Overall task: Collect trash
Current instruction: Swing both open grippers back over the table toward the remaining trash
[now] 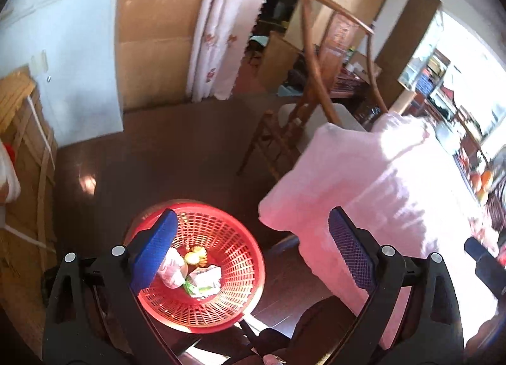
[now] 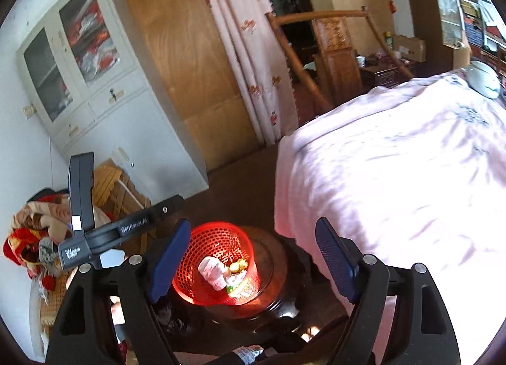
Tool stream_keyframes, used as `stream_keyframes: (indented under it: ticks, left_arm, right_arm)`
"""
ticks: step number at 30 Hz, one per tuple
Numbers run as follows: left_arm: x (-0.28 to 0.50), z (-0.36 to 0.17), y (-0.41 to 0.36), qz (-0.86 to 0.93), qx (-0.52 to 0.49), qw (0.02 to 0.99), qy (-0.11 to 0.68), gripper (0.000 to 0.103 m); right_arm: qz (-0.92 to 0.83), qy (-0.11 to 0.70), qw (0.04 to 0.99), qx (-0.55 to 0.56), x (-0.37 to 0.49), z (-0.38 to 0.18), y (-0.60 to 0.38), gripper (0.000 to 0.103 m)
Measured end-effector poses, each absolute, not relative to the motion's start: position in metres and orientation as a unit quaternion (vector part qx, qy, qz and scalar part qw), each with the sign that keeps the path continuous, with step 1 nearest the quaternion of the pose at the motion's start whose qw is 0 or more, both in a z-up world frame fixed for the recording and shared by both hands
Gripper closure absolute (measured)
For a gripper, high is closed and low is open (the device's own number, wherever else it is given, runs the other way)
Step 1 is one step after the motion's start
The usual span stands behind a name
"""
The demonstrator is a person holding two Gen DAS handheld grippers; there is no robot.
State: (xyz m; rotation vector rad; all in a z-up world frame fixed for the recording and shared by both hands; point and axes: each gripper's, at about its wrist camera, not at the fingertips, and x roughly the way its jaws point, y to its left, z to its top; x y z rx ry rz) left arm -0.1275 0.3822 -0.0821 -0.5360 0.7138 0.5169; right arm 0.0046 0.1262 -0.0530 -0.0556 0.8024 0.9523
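While both of my arms hang above the floor beside the bed, my left gripper has its blue-padded fingers spread wide with nothing between them, and my right gripper is spread just as wide and carries nothing either. Below them sits the round red plastic mesh basket, lit by a patch of sun, resting on a dark round wooden stool that stands on the brown floor. Inside the basket lie the collected pieces: a crumpled pale pink wrapper, a small yellow scrap just beside it, and a white and green packet touching the pink one. From the right wrist view the same basket shows low between my fingers, and my left gripper's black body crosses the left side of the picture. A bed covered in a pale pink sheet stands near the stool on the right. Behind are a white glass-door cabinet, a flowered white curtain and a wooden chair.
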Motion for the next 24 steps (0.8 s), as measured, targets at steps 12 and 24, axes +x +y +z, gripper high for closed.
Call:
stream_keyframes:
  ticks: [12,24]
  left_arm:
    - [-0.093,-0.056,0.292,0.180,-0.190,0.895,0.361,0.009]
    - [-0.051,-0.046,0.202,0.116,-0.114,0.910,0.381,0.008]
  right_arm:
    - [0.404,0.342,0.847,0.043,0.022,-0.035,0.021,0.019]
    - [0.323,0.314,0.889,0.081,0.042,-0.030,-0.090,0.017]
